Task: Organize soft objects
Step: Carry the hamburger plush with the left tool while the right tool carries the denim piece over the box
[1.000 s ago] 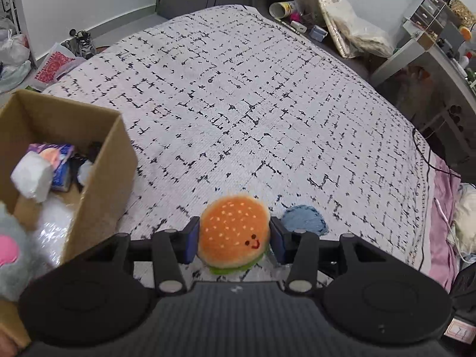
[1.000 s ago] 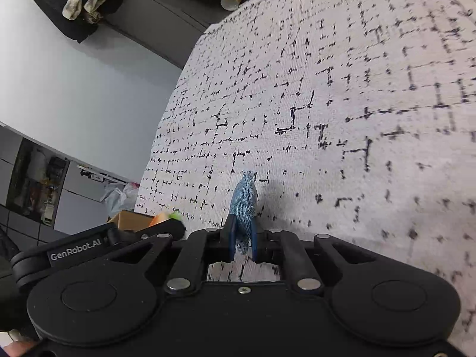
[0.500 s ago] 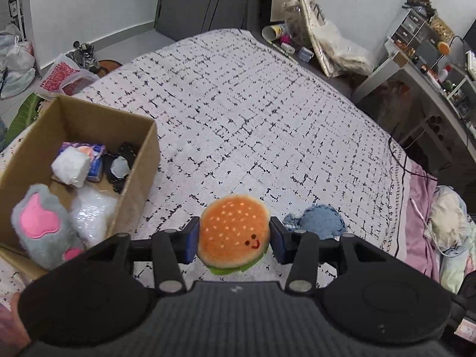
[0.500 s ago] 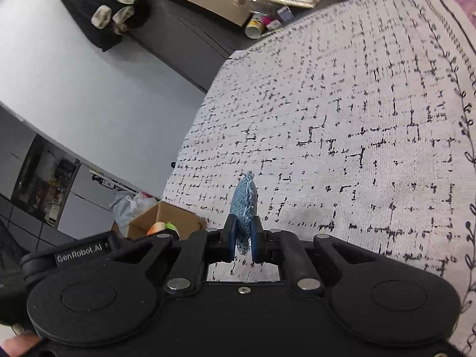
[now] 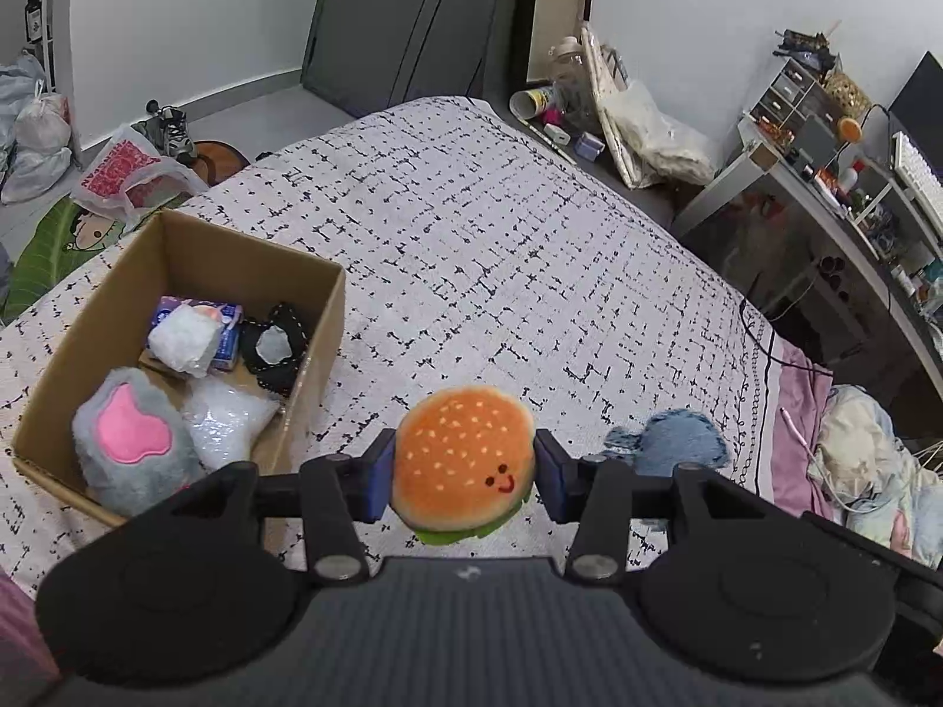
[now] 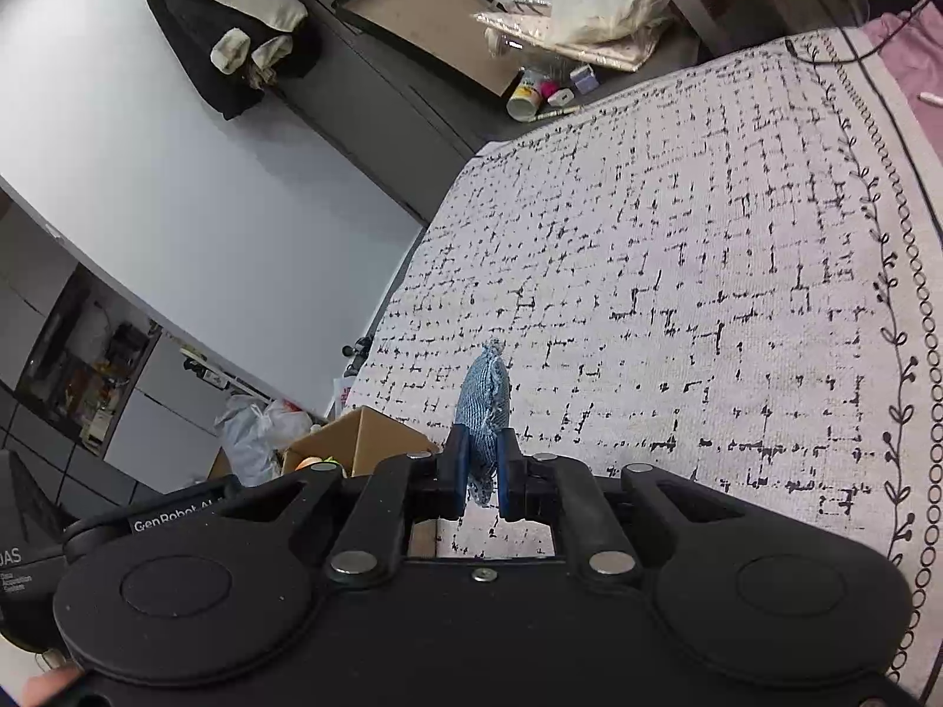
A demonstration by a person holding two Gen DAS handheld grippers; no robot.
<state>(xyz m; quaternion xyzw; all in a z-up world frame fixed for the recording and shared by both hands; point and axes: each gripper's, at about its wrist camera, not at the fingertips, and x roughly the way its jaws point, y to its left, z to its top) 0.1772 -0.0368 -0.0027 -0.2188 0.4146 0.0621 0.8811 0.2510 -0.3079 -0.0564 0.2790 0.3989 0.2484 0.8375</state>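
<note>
A box (image 5: 321,318) at 9 o'clock sits part-filled on the bed (image 5: 501,247); the left gripper (image 5: 464,471) pinches a plush burger (image 5: 462,465) across its bun (light, squashy, likely springing back), while at 3 o'clock the right gripper (image 6: 478,474) is clamped on a limp denim pad (image 6: 483,406), edge-on, floppy if loosened.

We can read white lettering, "GenRobot.AI", on a small black label (image 6: 177,521) fixed to the body of the left gripper, seen at the lower left of the right wrist view (the last letters are partly cut off by the right gripper's own frame). Just below it, at the picture's left edge, we see "DAS" (image 6: 10,557) on dark housing, with smaller lines beneath too tiny to read. The red-printed plastic bag (image 5: 121,177) on the floor bears lettering we cannot make out.
</note>
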